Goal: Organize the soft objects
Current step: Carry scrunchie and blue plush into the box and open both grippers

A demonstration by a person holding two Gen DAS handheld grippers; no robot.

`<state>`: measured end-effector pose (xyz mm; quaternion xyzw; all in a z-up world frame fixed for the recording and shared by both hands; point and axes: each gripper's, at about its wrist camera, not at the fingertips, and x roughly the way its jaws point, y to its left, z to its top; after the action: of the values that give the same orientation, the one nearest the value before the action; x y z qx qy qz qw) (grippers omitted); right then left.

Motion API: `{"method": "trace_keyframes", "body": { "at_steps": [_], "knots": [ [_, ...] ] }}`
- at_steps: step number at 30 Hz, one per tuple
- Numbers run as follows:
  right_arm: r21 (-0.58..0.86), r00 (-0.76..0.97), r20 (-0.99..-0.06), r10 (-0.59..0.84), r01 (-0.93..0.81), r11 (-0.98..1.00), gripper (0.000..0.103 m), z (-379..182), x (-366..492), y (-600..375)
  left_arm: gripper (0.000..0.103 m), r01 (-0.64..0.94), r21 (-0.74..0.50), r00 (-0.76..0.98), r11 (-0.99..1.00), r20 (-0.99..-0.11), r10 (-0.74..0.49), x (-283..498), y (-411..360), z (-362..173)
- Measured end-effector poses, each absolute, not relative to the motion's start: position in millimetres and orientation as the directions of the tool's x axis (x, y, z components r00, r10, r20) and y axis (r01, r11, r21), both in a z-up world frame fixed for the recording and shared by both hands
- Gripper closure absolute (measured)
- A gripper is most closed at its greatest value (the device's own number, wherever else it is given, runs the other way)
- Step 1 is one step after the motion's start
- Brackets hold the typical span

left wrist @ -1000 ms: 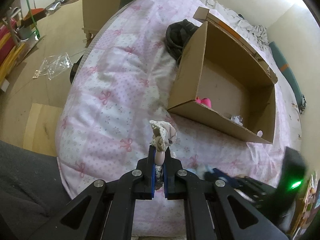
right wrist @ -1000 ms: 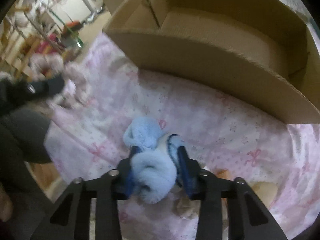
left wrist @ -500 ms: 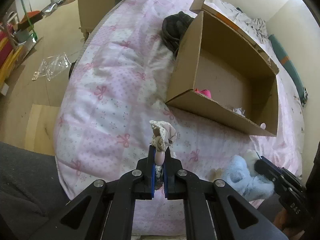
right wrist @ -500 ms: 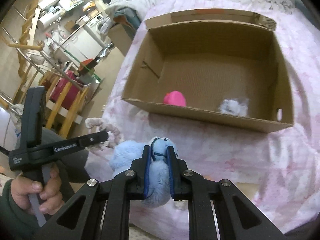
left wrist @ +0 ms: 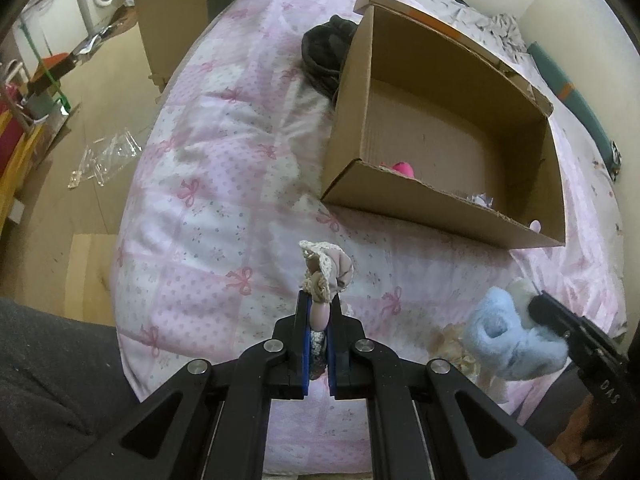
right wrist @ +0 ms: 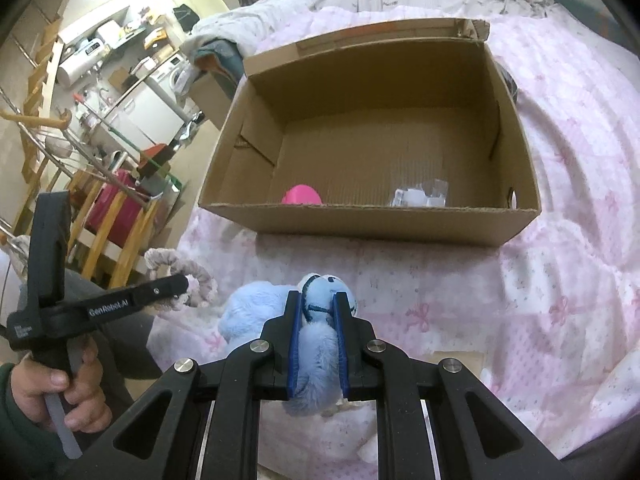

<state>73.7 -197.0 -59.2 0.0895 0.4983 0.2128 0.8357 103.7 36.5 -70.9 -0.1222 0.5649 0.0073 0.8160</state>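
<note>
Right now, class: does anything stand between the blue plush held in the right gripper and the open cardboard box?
Nothing visible does. Only bare pink quilt lies between the blue plush, clamped in the right gripper, and the cardboard box, whose near wall it must clear.

Both views are evenly and softly lit by diffuse indoor light with a slightly warm cast — no hard glare, and the pink quilt [left wrist: 208,184] reads clean and well exposed. Shadow gathers inside the cardboard box [right wrist: 372,128], darkest along its far and left walls, and under the black gripper frames at the near edge. Fisheye distortion bends straight lines strongly toward the rims, where a dark vignette closes in; the centre is sharp, while the far-left kitchen clutter [right wrist: 100,92] looks softer and smeared — detail there is hard to read.
</note>
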Motion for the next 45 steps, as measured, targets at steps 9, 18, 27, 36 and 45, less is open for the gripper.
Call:
{"method": "trace_keyframes", "body": {
  "at_steps": [9,18,27,36,45],
  "knots": [
    [0.384,0.43,-0.768,0.474,-0.283,0.879,0.086,-53,72,-199,0.097,-0.155,-0.156,0.394,0.976,-0.915,-0.083,104,38,-61],
    [0.446,0.483,-0.696,0.531,-0.288,0.847,0.086,-28,82,-215,0.097,-0.121,-0.185,0.478,0.975,-0.872,-0.106,124,32,-15],
    [0.439,0.613,-0.609,0.503,-0.268,0.858,0.086,7,133,-244,0.097,-0.007,-0.19,0.587,0.982,-0.796,-0.15,174,6,36],
    [0.498,0.614,-0.635,0.468,-0.137,0.856,0.086,-32,166,-268,0.097,0.041,-0.151,0.566,0.988,-0.811,-0.148,202,-29,14],
    [0.443,0.558,-0.706,0.437,-0.134,0.887,0.086,-47,173,-255,0.097,0.037,-0.124,0.507,0.992,-0.853,-0.125,214,-47,-18]
  ]
}}
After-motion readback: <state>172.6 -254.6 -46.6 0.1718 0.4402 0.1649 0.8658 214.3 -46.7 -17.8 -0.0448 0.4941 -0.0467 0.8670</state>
